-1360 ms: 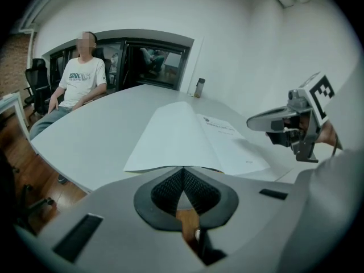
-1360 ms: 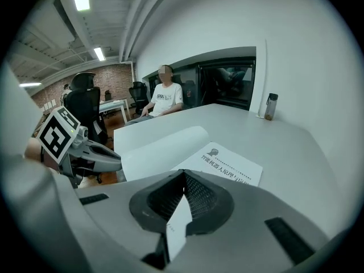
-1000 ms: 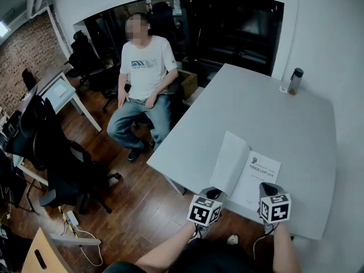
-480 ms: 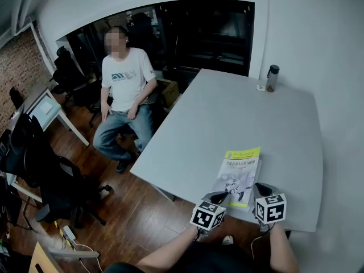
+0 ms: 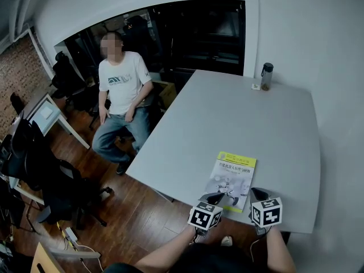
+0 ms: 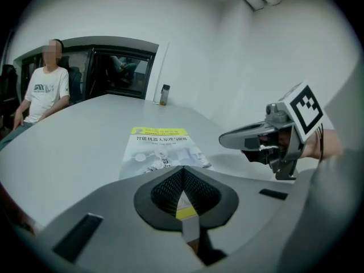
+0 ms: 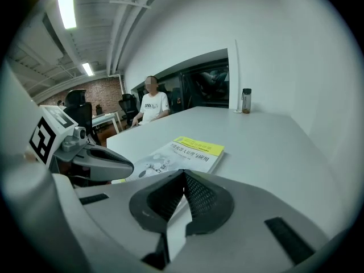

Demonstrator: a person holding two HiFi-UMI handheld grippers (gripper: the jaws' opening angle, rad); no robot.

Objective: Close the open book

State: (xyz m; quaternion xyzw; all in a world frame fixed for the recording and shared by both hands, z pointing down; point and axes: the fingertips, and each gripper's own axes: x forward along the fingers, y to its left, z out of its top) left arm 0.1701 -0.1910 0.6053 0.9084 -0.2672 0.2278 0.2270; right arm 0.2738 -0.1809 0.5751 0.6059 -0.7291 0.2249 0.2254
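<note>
One closed book [image 5: 232,174] carries a Chinese-character title under its yellow band.

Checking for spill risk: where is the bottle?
In the head view the bottle stands upright at the table's far edge, right of centre, by the wall, far beyond the closed book.

One closed yellow-banded paperback book [image 5: 232,175] is lying on one pale grey worktop [image 5: 273,118], one dark cylindrical bottle [image 5: 266,76] is standing there, one white-shirted person [image 5: 122,87] is sitting, and two grey grippers are hovering: left gripper [image 5: 218,198], right gripper [image 5: 257,193].
</note>
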